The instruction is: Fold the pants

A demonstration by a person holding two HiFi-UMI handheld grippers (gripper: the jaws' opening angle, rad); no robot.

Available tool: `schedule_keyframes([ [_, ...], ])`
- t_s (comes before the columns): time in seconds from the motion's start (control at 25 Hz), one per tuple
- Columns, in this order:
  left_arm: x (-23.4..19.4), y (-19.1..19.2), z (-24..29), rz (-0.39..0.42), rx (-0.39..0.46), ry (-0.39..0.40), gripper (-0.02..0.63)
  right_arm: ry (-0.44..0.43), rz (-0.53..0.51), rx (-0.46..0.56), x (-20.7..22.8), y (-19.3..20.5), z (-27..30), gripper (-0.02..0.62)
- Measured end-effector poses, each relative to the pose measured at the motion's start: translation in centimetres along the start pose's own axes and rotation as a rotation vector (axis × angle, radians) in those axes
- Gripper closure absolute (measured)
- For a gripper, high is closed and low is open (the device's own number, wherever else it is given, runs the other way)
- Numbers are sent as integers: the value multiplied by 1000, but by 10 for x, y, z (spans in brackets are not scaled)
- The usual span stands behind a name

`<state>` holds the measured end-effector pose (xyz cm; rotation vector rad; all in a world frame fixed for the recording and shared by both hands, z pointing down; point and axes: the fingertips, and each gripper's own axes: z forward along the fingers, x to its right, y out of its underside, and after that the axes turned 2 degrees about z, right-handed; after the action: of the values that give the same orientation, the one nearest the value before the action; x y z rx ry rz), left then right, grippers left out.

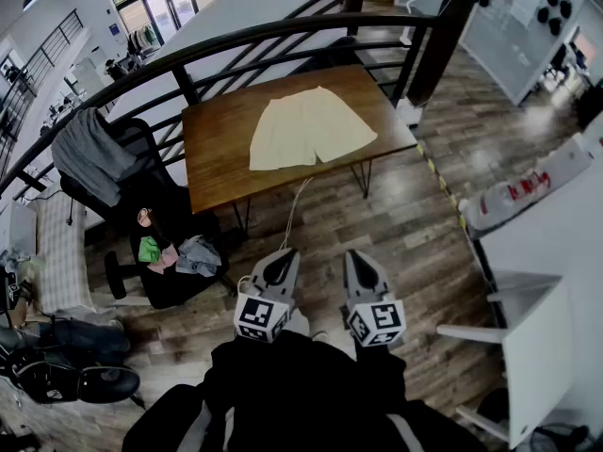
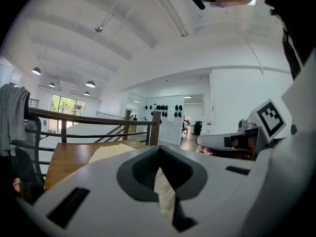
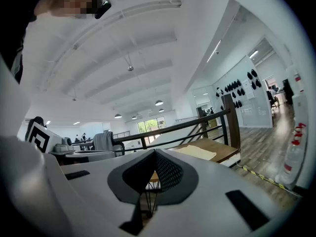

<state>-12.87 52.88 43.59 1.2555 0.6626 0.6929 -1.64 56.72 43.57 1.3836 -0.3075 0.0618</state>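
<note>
- Wood-plank flooring fills the open loft, with a dark railing running behind a wooden table at 12 o'clock from the person.
- Cream pants, short-legged, lie spread flat on that table, with the leg openings towards the near edge.
- At 9 o'clock from the table stands a black chair with a grey garment draped over its back.
- Left gripper and right gripper are held side by side in front of the person's body, well apart from the table, both aimed roughly level towards it.
- Both gripper views show the jaws pressed together with nothing between the pads.
- Folding has not begun, so the step in hand looks like the approach.
- Next, I judge, the person must close in on the table, spread both jaws, and take hold of one edge of the fabric to carry it over.
- From the gripper views the pants show only as a thin pale strip on the tabletop.
- Seams, waistband detail and any creases are too small to make out, and dark clothing hides the hands.
</note>
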Motion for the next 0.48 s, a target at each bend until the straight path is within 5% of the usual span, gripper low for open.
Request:
schedule_keyframes([
  [0.48, -52, -6, 29, 30, 22, 8, 604, 2, 47, 29, 1, -11, 54, 592],
])
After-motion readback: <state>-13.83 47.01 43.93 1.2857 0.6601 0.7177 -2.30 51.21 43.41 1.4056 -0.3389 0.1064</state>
